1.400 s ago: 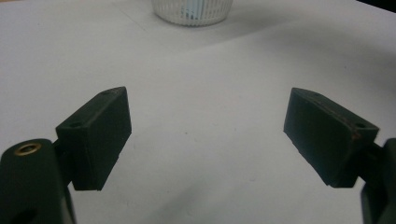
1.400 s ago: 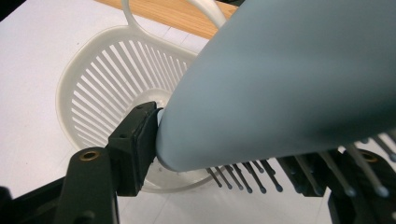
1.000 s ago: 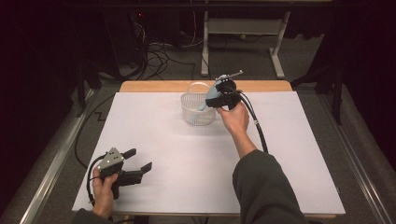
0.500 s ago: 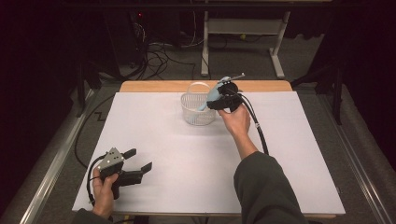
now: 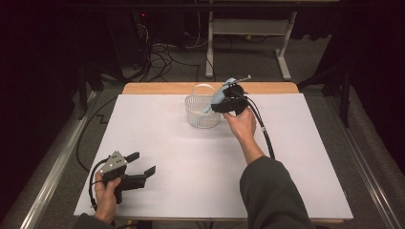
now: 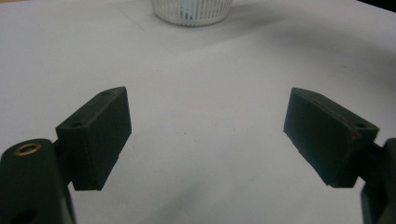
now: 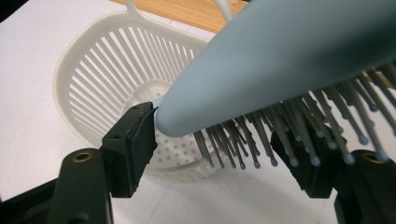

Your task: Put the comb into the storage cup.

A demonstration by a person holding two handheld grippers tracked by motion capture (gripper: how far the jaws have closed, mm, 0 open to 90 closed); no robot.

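**A:** Where is the brush right now?

**B:** Your light-blue hairbrush (image 7: 299,56) sits between the jaws of your right gripper (image 5: 228,101), its tip tilted down over the white slatted basket (image 5: 203,114). In the right gripper view the brush's end rests against the left jaw, bristles pointing down toward the basket floor. The basket stands on the table (image 5: 310,157) near the middle of the far edge, and you hold the brush just above the basket's right rim.

**A:** Do I have a firm grip on it?

**B:** Your right jaws have just been opening, with the brush between them. One pad touches the brush's end; the other lies behind the bristles, so I cannot tell whether it presses.

**A:** And my other hand?

**B:** Your left gripper (image 5: 138,168) rests near the table's near left corner, well apart from the basket. Its jaws stand wide with nothing between them; the left gripper view shows bare white tabletop in the gap and the basket far off at the top edge.

**A:** Anything else on the surface?

**B:** Your right gripper's black cable (image 5: 263,133) runs back along your forearm over the table.
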